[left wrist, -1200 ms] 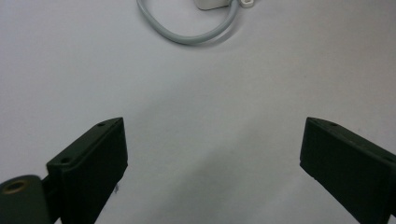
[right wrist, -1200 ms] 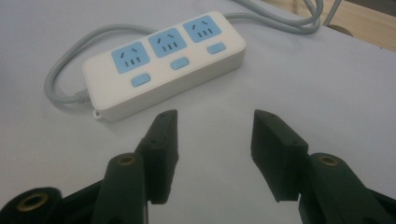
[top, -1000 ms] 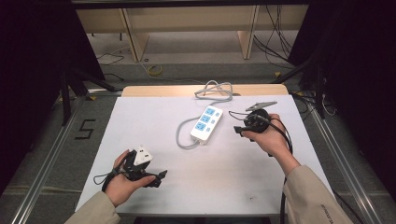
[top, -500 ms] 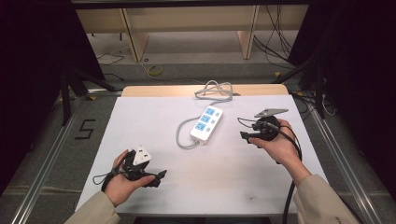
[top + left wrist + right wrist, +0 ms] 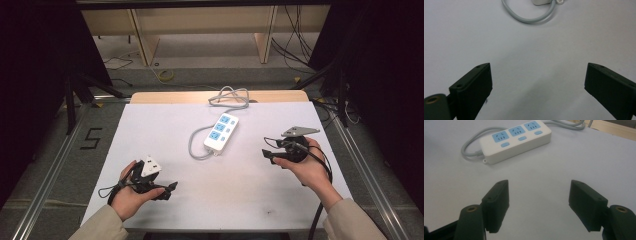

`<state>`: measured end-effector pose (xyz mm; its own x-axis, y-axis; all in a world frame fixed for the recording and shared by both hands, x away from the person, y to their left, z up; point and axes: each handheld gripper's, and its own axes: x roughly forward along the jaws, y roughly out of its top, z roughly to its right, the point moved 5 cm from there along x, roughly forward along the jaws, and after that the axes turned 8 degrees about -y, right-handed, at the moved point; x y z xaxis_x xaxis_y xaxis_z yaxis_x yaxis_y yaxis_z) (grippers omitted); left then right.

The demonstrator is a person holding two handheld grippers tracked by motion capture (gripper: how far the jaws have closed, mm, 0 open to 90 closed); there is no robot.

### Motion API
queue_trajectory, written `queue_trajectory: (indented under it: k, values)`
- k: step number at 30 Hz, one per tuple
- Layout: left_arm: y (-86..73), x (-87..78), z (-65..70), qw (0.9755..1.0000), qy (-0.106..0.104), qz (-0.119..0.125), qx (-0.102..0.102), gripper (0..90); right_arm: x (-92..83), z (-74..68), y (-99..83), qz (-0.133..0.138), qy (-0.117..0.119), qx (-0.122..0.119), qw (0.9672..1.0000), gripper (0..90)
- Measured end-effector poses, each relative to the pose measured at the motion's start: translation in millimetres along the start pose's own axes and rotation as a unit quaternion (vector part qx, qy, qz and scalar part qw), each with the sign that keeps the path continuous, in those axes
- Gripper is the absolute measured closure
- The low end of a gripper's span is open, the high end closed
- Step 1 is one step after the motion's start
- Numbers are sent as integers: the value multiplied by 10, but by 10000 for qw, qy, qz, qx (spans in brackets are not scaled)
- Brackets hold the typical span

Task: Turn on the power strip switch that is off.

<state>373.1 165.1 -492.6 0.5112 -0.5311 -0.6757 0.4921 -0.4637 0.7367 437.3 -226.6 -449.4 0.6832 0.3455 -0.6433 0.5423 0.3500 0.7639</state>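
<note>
forearms in beige sleeves enter from the near edge of the white table (image 5: 165,125), each hand holding a black two-jaw gripper above the bare surface. left gripper (image 5: 167,189) sits at the near left corner area, its jaws spread wide with nothing between them, the tips pointing toward the middle of the table; its own view looks past those parted jaws at plain white tabletop and, farther off, a curl of grey cord. right gripper (image 5: 269,150) hovers at the right side, a little farther from the person, a grey three-cornered plate on top, its jaws also standing wide and empty after just opening further; it points left toward the power strip (image 5: 515,139). white power strip with three pale blue sockets and three blue switches lies flat near the centre of the table, apart from both tools and nearer the right one. grey cable (image 5: 195,145) loops out from the strip's near end, runs back alongside it and coils at the far edge on a strip of bare wood (image 5: 165,96). beyond the table, wooden shelving legs and loose wires sit on the floor.
</note>
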Motion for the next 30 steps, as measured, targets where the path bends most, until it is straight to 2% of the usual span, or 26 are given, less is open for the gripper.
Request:
queue_trajectory:
  k: [10,13,22,30]
  values:
    - [-4,3,3,10000,15,-22,11,74,-66,-35,-253,120,103,93,9998,304]
    - [-2,2,5,10000,13,-12,10,74,-77,-49,-328,154,210,199,9995,293]
    - [8,-12,6,10000,29,10,44,74,-165,-29,-461,412,148,279,9986,294]
    - [16,-16,24,10000,13,28,90,74,-191,-30,-547,432,98,267,9987,295]
